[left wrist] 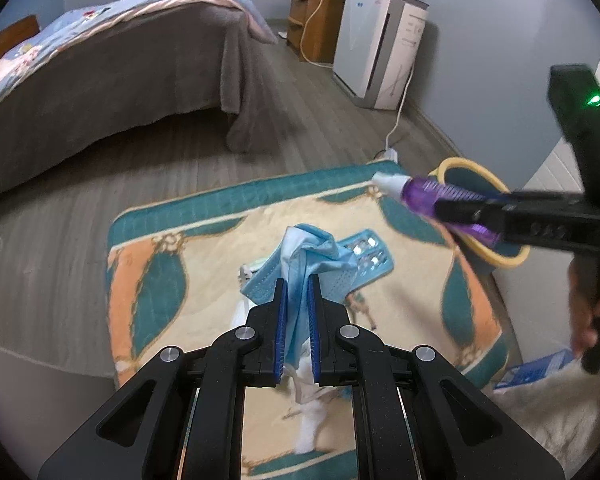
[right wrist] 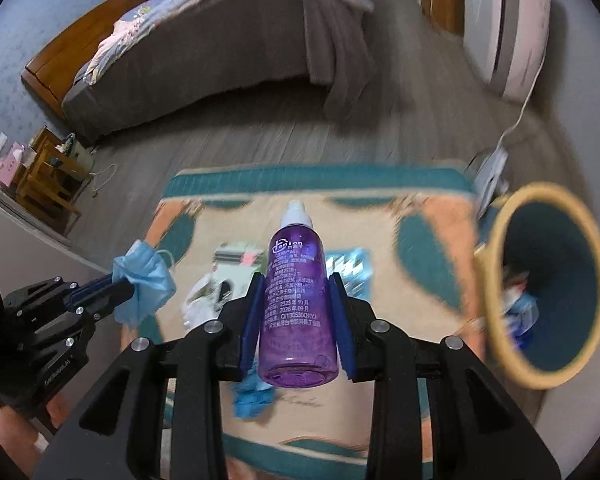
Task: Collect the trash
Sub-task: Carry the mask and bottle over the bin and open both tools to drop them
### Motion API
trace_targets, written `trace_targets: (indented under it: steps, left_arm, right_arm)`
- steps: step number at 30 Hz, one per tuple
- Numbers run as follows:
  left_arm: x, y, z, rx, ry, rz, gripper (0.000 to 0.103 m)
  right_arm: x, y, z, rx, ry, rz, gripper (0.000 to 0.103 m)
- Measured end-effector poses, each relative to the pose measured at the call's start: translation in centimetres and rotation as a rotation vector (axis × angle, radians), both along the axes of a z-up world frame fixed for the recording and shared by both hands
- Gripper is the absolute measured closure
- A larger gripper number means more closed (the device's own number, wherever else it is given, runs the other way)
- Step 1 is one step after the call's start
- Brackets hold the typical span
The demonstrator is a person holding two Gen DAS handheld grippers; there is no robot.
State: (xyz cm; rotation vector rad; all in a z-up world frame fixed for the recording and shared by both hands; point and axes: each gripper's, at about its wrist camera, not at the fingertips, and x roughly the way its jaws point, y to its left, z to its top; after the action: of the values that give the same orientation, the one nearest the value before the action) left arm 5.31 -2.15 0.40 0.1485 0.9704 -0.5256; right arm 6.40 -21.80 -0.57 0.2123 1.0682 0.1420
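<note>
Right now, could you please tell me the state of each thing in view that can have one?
Left hand-held gripper: shut on the blue face mask, lifted off the rug.
Right hand-held gripper: shut on the purple bottle, white cap on.
Bin: open, some trash already inside.
Blister pack: lying on the rug.

White print is carried on the purple bottle (right wrist: 298, 304): a round logo with "Lanlon" (or close to it) near the shoulder, then small Chinese lines too blurry to be made out. Lower down, "2023年10月", "2026年09月" and a code like "Q/130530OXYJ" can be picked out. Nothing else readable is found anywhere.
</note>
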Motion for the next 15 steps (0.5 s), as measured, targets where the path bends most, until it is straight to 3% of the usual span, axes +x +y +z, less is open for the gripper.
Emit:
trace_targets:
  steps: [4,8,15]
  left_arm:
    - [0.3,-2.1,0.0,0.004,-0.013,-0.015,0.093]
    - [0.5,-3.8,-0.2,0.012,-0.022,-0.024,0.093]
    - [1.0,-7.7,-0.9,0.032,-0.023,-0.046,0.093]
  right_arm:
    - [-0.4,-2.7,0.5,-0.017,-0.049,-0.034,0.071]
    - [-0.7,-5.4,-1.2,0.058,-0.005,-0.06,0.071]
    - [-1.2,-8.4,-1.7,0.046,-0.004,-0.067,0.071]
